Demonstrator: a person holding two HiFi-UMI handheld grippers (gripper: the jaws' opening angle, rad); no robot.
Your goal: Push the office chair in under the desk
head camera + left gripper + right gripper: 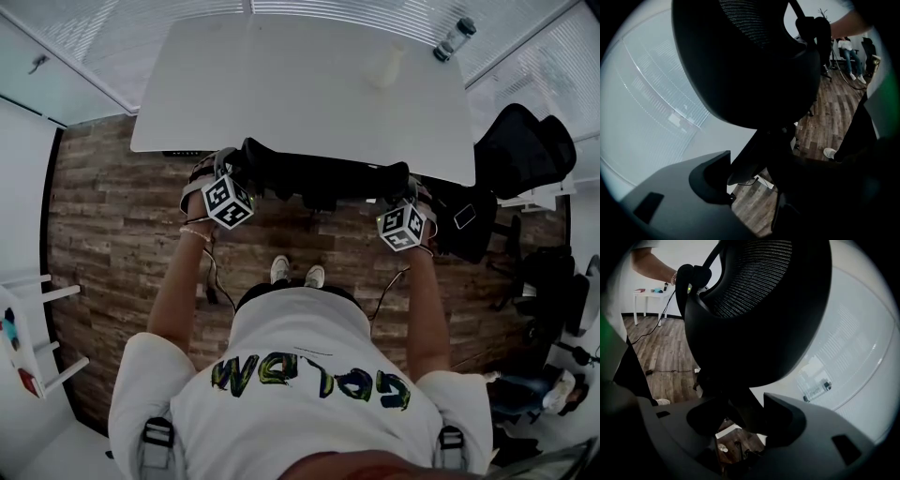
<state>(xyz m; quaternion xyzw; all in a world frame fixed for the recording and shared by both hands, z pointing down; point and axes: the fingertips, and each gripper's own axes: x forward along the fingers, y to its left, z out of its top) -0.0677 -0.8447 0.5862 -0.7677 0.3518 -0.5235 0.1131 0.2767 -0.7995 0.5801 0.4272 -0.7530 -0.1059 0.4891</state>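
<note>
The black office chair's mesh backrest stands at the near edge of the white desk, with the seat hidden under the desktop. My left gripper sits at the backrest's left end, my right gripper at its right end. In the left gripper view the backrest fills the frame and a dark strut of it runs through my left gripper; only one jaw shows clearly. In the right gripper view both jaws of my right gripper close round the strut under the backrest.
A clear bottle lies on the desk's far right corner. A second black chair and a dark bag stand right of the desk. A small white table is at the left. The floor is wood plank.
</note>
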